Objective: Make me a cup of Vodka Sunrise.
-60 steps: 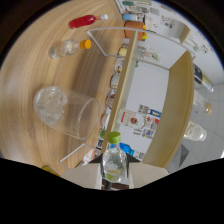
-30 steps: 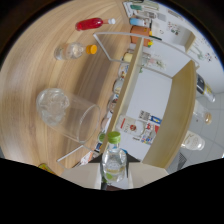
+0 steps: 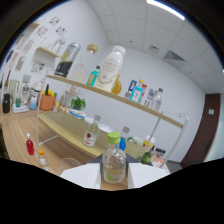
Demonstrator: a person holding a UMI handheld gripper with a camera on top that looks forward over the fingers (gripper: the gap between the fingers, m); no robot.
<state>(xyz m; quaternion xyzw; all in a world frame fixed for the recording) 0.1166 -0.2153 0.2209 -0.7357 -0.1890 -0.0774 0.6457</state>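
We hold a green-capped bottle (image 3: 114, 162) clamped in our gripper (image 3: 114, 177) jaws, a shelf (image 3: 120, 98) of bottles at twelve o'clock beyond.

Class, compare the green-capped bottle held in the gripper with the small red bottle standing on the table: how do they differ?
The green-capped bottle is clear with pale contents; the red bottle holds red liquid. The first sits between the gripper fingers, lifted; the second stands alone on the table. Both are upright.
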